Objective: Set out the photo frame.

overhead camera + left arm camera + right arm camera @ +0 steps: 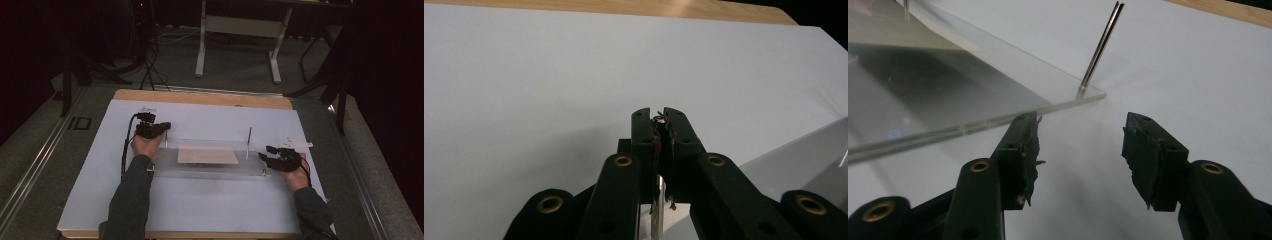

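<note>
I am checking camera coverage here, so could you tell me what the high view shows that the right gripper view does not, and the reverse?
The high view alone takes in the left gripper shut on a metal post, the tan sheet and both sleeves. The right gripper view alone shows the right gripper pads' frayed surface, with nothing between them. Both show the clear plate, its far right post and the white mat.

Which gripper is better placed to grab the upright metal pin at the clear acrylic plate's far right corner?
Right. The right gripper has open jaws beside the clear acrylic plate, near that thin upright metal pin. The left gripper is shut on the left pin.
</note>
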